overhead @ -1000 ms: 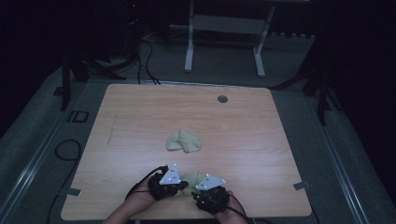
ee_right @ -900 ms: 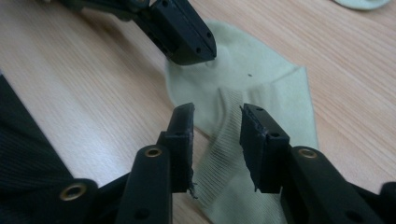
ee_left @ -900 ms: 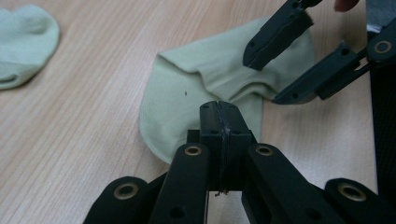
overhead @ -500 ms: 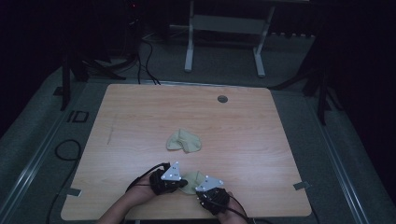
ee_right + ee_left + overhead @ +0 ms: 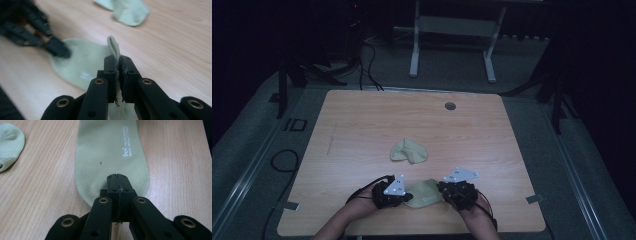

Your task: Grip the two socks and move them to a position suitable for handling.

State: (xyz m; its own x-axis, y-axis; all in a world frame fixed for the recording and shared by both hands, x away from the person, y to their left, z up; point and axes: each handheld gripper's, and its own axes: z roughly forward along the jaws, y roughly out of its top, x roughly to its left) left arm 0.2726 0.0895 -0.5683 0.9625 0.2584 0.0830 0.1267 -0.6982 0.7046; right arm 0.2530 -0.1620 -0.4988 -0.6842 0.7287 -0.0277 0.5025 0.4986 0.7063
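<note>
The bench (image 5: 362, 125) carries two pale green socks. The flat sock (image 5: 424, 192) lies near the bench's 6 o'clock edge, stretched between the two hands; the crumpled sock (image 5: 409, 151) sits near the middle, toward 12 o'clock from the flat one and apart from it.

The left gripper (image 5: 117, 180) is clamped on the toe end of the flat sock, jaws pressed together with the fabric edge caught between them, at about 9 o'clock of the sock in the high view. The right gripper (image 5: 117, 62) has just been closing and now pinches the cuff edge, a fold of ribbed fabric standing up between its pads, at about 3 o'clock of the sock.

The step in hand looks like lifting or folding this sock by both ends. To do it well, keep both pinches firm and move the hands together so the sock stays taut but not overstretched. The right pinch holds only a thin fold, so pulling sideways too hard could slip it out; raise gently. Keep clear of the crumpled sock so it is not dragged along.
</note>
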